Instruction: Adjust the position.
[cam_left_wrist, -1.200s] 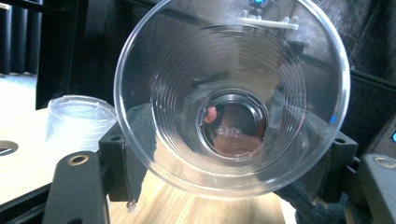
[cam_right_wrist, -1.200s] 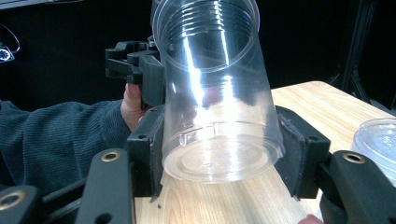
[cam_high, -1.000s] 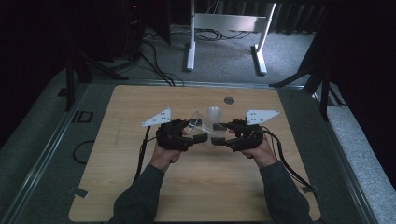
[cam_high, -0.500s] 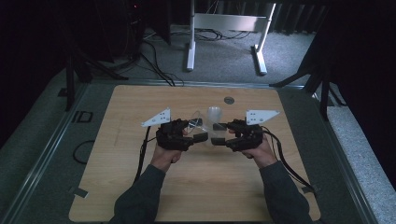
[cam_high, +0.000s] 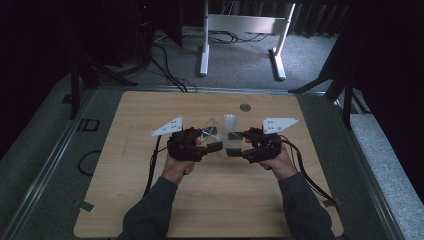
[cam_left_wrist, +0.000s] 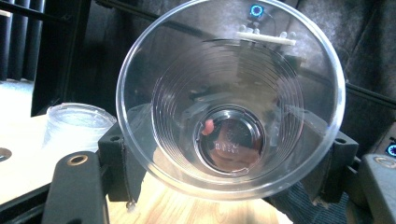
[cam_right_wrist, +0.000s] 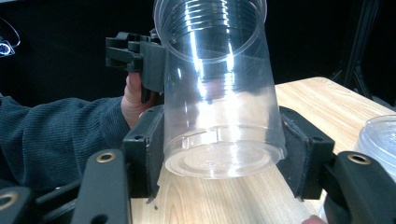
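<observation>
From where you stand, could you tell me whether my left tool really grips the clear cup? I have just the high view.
Observer: Yes. The left tool has its jaws pressed on either side of the clear cup, with the mouth facing its camera.
Operator: And the right tool?
Observer: The right tool clamps the same cup at its base.
Operator: Is anything inside?
Observer: It looks empty.

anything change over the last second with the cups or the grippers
Nothing visibly changed. Both grippers, left and right, stay at mid-table clamped around clear plastic cups, and the lid lies where it was.
</observation>
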